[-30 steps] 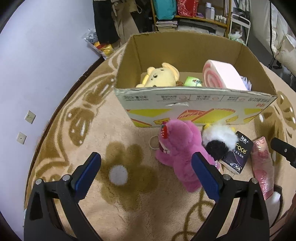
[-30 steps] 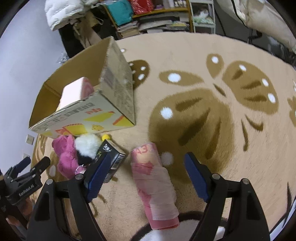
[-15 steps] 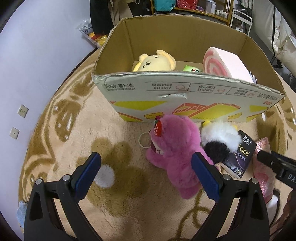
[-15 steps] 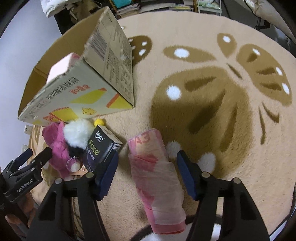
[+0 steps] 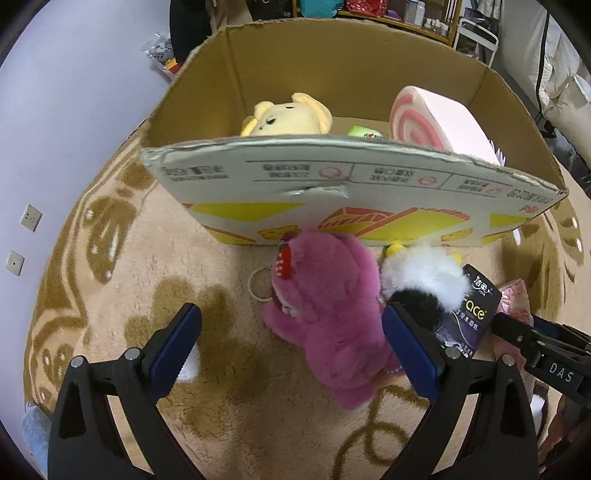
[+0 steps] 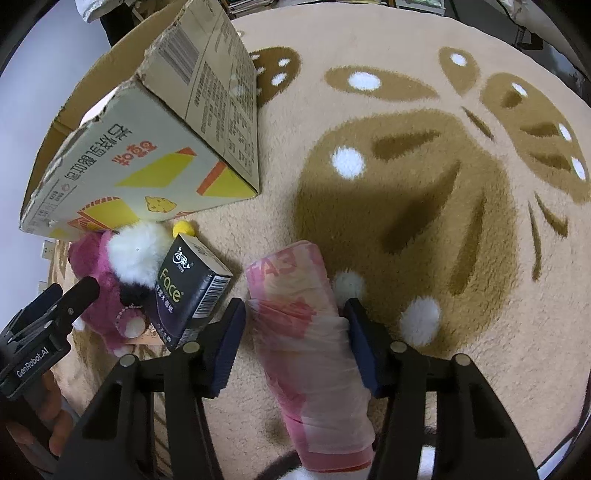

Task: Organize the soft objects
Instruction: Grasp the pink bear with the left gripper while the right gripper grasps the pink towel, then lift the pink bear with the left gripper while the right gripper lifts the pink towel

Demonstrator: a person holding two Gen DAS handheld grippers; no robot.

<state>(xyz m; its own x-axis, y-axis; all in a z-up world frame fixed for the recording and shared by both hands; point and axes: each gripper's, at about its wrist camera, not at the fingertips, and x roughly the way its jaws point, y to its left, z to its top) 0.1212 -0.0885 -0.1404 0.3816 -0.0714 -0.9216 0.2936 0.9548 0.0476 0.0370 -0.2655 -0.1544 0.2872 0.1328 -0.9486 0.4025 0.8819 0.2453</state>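
Pink roll [image 6: 310, 332] on beige carpet [image 6: 424, 221]; right gripper [image 6: 293, 343] closing around it; left gripper [image 5: 291, 350] open.

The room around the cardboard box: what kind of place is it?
Probably a lived-in home room, perhaps a bedroom. A plush patterned carpet covers the floor, cluttered shelves line the back, and white bedding lies nearby.

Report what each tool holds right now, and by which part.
Nothing is gripped yet. The right tool is closing around the middle of the pink roll. The left tool stands open beside the pink plush bear.
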